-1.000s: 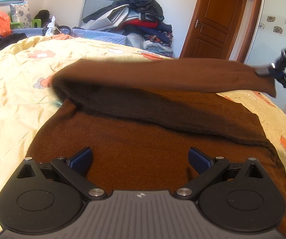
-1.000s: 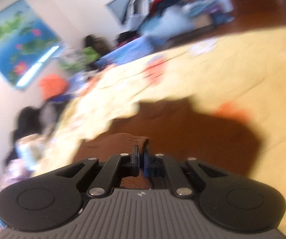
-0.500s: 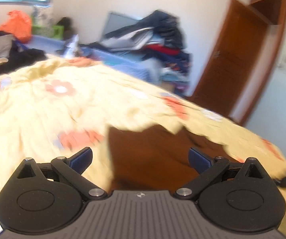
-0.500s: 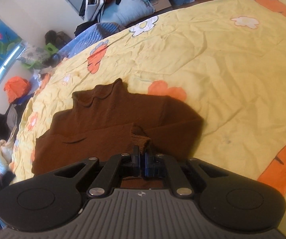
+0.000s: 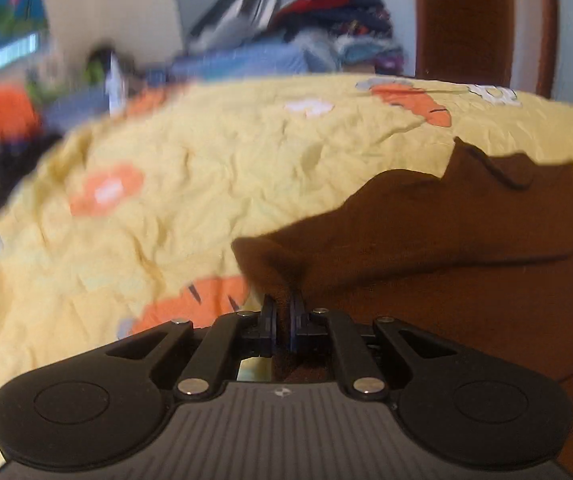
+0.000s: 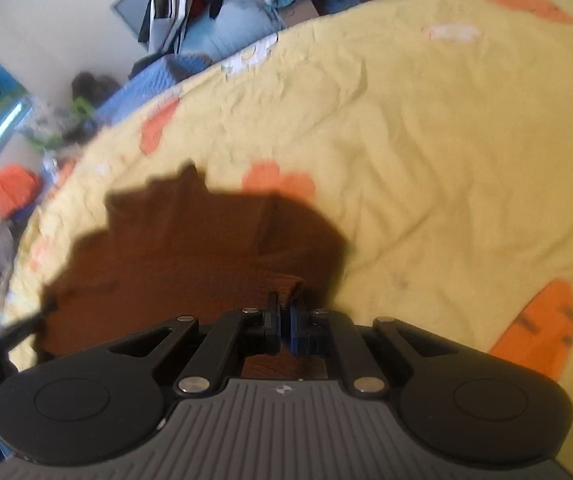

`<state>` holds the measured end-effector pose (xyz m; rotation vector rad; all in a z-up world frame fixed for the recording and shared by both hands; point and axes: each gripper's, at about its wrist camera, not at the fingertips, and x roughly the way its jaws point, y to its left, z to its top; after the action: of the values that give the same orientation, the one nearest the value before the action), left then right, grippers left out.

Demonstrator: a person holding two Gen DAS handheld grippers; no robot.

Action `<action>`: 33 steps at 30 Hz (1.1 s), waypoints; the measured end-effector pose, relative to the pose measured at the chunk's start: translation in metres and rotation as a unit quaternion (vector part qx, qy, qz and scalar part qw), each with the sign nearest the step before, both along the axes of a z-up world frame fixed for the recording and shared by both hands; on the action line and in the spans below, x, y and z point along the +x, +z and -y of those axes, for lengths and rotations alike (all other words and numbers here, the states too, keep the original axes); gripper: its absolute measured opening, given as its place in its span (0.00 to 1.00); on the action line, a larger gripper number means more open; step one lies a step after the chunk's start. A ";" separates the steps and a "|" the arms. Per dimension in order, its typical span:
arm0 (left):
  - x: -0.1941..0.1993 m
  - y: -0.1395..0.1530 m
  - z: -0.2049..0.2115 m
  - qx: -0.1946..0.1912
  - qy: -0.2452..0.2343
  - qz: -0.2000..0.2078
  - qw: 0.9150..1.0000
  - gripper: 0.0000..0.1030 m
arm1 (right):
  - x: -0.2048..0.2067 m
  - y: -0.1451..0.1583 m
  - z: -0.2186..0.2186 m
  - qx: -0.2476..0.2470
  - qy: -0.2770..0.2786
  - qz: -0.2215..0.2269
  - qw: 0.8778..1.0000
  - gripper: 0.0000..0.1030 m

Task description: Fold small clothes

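Left claw (image 5: 281, 316), open half a second ago, now pinches the brown sweater (image 5: 466, 280) edge; right claw (image 6: 285, 314) still grips its edge. Next fold can begin.

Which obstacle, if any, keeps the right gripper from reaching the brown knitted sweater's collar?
Probably none: the right gripper is shut on the brown knitted sweater, and only flat fabric lies before the collar, but it must let go first.
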<state>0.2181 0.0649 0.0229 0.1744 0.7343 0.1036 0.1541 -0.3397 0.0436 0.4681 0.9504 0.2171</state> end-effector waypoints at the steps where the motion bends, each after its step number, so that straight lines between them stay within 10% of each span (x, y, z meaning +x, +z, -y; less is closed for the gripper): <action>1: -0.005 0.001 0.004 0.020 -0.008 0.005 1.000 0.09 | -0.004 0.000 -0.001 0.007 -0.009 0.015 1.000 0.17; 4: -0.026 0.015 0.011 0.077 -0.009 0.037 0.996 0.16 | -0.025 0.022 0.006 0.023 -0.039 0.077 0.996 0.58; 6: -0.044 0.032 0.010 0.080 0.013 0.076 0.994 0.39 | -0.042 0.044 0.002 -0.011 -0.044 0.135 0.990 0.60; 9: -0.056 0.052 0.019 -0.017 -0.010 0.123 0.992 0.86 | -0.043 0.050 -0.030 -0.041 -0.003 0.153 0.987 0.60; 14: -0.015 0.009 0.069 -0.005 -0.069 0.030 0.997 0.88 | -0.013 0.003 -0.102 -0.157 0.047 0.128 0.978 0.59; 18: -0.012 -0.012 0.024 -0.051 -0.067 0.031 0.996 0.89 | -0.030 -0.022 -0.112 -0.230 0.072 0.192 0.951 0.61; 21: -0.007 -0.014 -0.003 -0.095 -0.056 0.019 0.994 0.94 | -0.022 -0.023 -0.096 -0.201 0.052 0.182 0.961 0.70; 24: -0.018 -0.007 0.010 -0.051 -0.044 0.030 0.997 0.94 | -0.022 -0.017 -0.108 -0.218 0.060 0.168 0.960 0.75; 29: -0.098 0.019 -0.012 -0.093 -0.034 0.057 0.993 0.93 | -0.088 0.016 -0.059 -0.085 -0.015 0.172 0.981 0.90; 31: -0.115 0.018 -0.029 -0.121 -0.014 0.052 0.991 0.93 | -0.103 0.010 -0.045 -0.100 -0.029 0.144 0.984 0.87; 33: -0.112 0.011 -0.041 -0.156 0.008 0.027 0.987 0.92 | -0.104 -0.006 -0.041 -0.095 -0.020 0.102 0.990 0.61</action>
<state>0.1061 0.1058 0.0343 -0.1327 0.6889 0.0078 0.0501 -0.2988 0.0380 0.2826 0.7520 0.1341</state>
